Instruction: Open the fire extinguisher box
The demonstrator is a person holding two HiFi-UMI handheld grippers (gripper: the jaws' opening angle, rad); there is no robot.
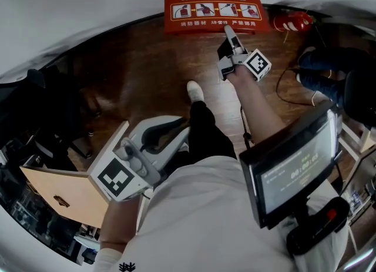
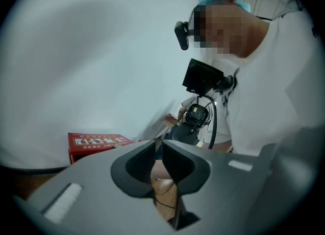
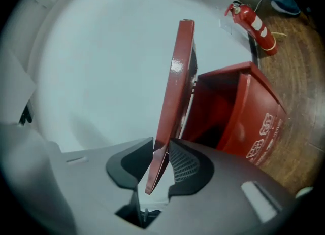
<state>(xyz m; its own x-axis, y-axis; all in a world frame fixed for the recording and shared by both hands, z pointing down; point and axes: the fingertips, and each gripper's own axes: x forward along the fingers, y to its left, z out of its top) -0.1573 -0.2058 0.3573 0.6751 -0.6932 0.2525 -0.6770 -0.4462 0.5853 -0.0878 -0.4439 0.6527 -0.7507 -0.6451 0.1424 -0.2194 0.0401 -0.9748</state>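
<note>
Since the lid (image 3: 177,76) apparently hinges at the wall side, the right tongs (image 3: 161,150) pinch its free edge and hold it raised off the fire extinguisher box (image 3: 244,112), which sits open on the floor (image 3: 299,76) against the wall (image 3: 101,66). The left tongs (image 2: 158,150), closed and empty, hang clear.

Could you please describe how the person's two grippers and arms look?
Both the left gripper and the right gripper have light grey bodies with two black jaw pads. Each carries a white cube printed with black square markers. The person wears a white shirt.
</note>
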